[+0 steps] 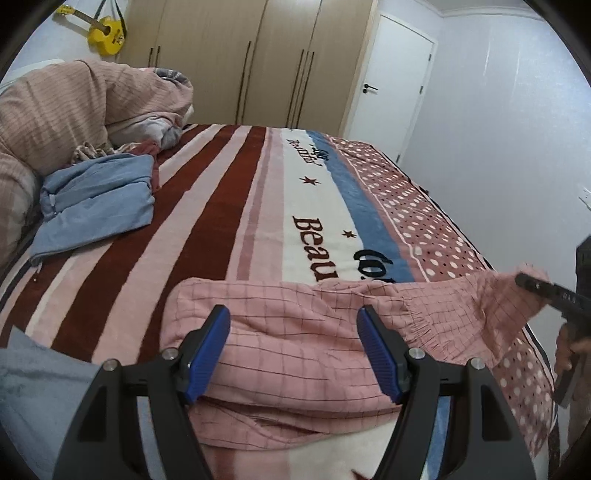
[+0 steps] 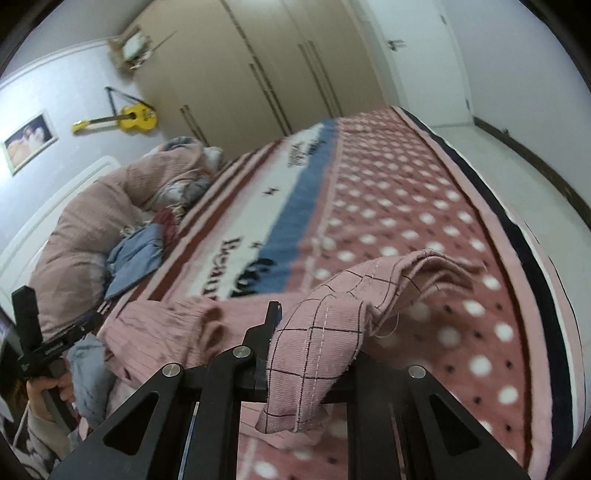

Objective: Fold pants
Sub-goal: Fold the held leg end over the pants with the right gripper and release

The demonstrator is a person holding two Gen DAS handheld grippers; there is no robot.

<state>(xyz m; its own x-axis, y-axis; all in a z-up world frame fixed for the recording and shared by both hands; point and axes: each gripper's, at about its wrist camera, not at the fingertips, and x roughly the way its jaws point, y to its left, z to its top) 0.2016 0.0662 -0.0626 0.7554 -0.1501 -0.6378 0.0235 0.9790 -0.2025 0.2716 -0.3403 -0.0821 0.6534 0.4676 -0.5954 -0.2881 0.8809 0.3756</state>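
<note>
Pink checked pants (image 1: 295, 332) lie bunched on the striped bed blanket (image 1: 221, 206). My left gripper (image 1: 293, 350) is open, its blue pads (image 1: 207, 354) spread wide just above the pants, holding nothing. My right gripper (image 2: 295, 332) is shut on one end of the pants (image 2: 317, 332) and lifts it off the bed; the cloth drapes over the jaws and hides the right finger. In the left wrist view the right gripper (image 1: 546, 291) shows at the far right with the pants' edge pinched. In the right wrist view the left gripper (image 2: 74, 328) shows at the lower left.
Folded blue clothes (image 1: 96, 195) lie at the bed's left side beside a heap of pink bedding (image 1: 74, 107). Grey-blue cloth (image 1: 33, 387) lies at the near left. Wardrobe doors (image 1: 258, 55), a white door (image 1: 391, 81) and a yellow guitar (image 1: 105, 31) stand behind.
</note>
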